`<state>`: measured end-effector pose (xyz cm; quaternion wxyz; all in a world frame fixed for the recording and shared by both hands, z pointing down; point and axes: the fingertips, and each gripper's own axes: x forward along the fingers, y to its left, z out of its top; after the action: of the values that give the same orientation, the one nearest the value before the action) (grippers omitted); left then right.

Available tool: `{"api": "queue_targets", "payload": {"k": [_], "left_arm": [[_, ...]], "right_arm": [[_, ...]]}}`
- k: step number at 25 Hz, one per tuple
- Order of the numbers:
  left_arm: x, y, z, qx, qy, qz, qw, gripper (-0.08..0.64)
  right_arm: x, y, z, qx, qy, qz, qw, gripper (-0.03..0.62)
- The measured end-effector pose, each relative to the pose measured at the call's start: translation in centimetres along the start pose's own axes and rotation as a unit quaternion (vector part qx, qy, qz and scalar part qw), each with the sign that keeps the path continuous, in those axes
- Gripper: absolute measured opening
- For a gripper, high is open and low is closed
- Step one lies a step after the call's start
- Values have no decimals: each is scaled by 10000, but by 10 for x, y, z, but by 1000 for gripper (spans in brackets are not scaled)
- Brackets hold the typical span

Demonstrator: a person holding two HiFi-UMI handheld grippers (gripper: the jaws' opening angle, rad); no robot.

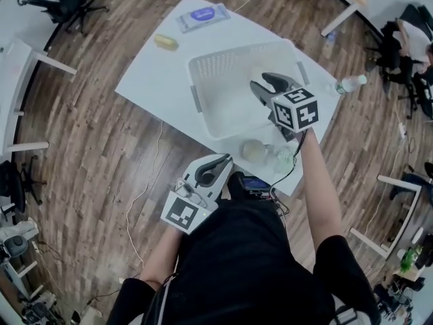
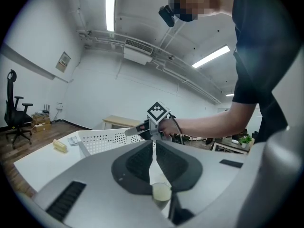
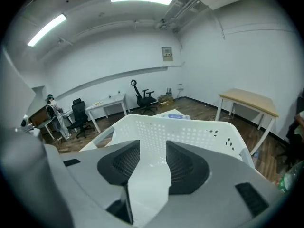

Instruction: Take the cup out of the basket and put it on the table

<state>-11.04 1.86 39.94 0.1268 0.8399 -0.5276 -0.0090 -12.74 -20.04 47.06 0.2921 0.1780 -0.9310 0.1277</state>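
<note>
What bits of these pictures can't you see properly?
- Inside the basket: in the head view the right gripper covers part of the floor, so what lies under it cannot be told.
- Print on the packet: head view, too small to read.
- The yellow thing: too small to name.
- The clear thing by the cup: blurred.
- The table: in the left gripper view, the left gripper hides most of it.

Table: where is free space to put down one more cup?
The table is bare left of the basket, nearer than the yellow item. The near edge in front of the basket is crowded: a cup and another small thing sit there.
</note>
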Motion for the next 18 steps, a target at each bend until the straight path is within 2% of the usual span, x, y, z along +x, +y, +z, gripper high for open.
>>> {"api": "queue_targets", "payload": {"k": [2,5,10,13,18], "left_arm": [[-4,6,0,-45,-17,43,10000,12],[-12,13,-4,-31,60,84,9999,12],[-24,25,-4,-114,96,324,9994,12],[-32,37,-6,-131,161,442,9988,12],[-42,49,-10,-196,234,586,9978,12]], "right_arm": [[18,-15,0,119,164,-105,9997,177],[46,-35,-9,337,490,-228,9980,223],[78,-66,-30,875,1006,-372,9904,270],[97,-81,-47,1316,1337,-526,9808,302],[117,-114,-90,1777,2041,-1190,9553,311]]}}
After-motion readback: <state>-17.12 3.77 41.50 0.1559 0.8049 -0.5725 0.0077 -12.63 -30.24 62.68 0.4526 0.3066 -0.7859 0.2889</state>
